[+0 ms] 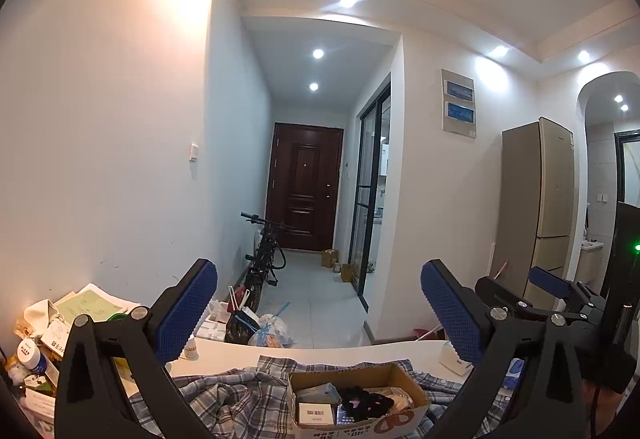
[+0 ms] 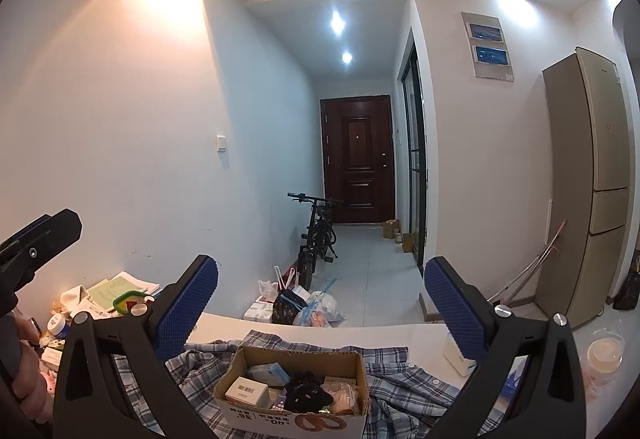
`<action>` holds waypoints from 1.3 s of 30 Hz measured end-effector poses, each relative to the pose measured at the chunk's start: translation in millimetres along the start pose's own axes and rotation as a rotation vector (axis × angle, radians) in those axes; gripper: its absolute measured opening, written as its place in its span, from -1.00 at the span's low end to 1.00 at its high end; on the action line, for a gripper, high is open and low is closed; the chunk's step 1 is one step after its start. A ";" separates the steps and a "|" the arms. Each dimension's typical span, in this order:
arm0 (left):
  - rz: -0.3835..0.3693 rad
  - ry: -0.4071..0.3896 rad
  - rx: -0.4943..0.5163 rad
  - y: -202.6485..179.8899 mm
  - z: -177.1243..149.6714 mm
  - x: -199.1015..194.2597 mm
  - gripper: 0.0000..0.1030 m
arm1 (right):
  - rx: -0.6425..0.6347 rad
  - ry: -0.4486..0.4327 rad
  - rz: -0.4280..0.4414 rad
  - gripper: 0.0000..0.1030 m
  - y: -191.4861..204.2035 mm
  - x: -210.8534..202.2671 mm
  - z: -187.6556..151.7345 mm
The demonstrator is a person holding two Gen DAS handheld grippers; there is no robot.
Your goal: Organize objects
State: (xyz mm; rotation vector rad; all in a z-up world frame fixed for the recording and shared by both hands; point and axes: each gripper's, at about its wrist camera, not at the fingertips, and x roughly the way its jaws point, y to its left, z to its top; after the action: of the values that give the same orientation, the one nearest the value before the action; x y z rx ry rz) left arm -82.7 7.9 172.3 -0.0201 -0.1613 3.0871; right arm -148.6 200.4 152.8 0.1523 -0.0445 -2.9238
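Both claws stand wide apart and empty — the left claw (image 1: 319,309) and the right claw (image 2: 321,309) are held level above the near edge of the white bench (image 2: 320,331), each looking down the hallway rather than at the work.

The task's things sit in an open brown cardboard box (image 2: 296,359) near the middle of the bench, resting on a crumpled blue-and-white plaid shirt (image 2: 400,375). Inside I can make out a small white carton with a barcode (image 2: 247,392), a pale blue packet (image 2: 272,373) and a black bundle of fabric (image 2: 306,393).

It looks to me like a pause between picks. To do the next one well, I'd tip one claw down toward the box and choose the small white carton — firm and square, easy to clamp. The shirt is loose and could drag the box if snagged.

The left end of the bench is heaped with papers and bottles (image 1: 60,327), with a small white box (image 2: 460,357) towards the right edge. Beyond are a pale tiled floor (image 2: 372,279), a black bicycle (image 2: 316,235) against the wall, a dark wooden door (image 2: 358,159) and a tall beige fridge (image 2: 588,179).
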 end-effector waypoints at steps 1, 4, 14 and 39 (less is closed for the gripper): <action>0.003 0.000 0.002 0.1 0.0 -0.4 1.00 | 0.000 -0.003 0.001 1.00 0.0 -1.6 -0.1; 0.017 0.018 0.021 -2.1 1.7 -1.7 1.00 | 0.002 -0.015 0.010 1.00 0.0 -7.4 1.5; -0.025 0.039 0.018 -6.2 8.2 -31.3 1.00 | -0.006 -0.006 0.039 1.00 1.8 -33.3 4.8; 0.102 -0.112 -0.068 27.3 -70.7 -127.6 1.00 | -0.019 -0.053 -0.027 1.00 -5.1 -123.2 -51.3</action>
State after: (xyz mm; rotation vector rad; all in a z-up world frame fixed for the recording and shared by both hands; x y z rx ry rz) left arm 44.6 -18.4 100.5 0.1475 -0.2779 3.1838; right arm -24.5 230.7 113.8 0.0729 -0.0233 -2.9542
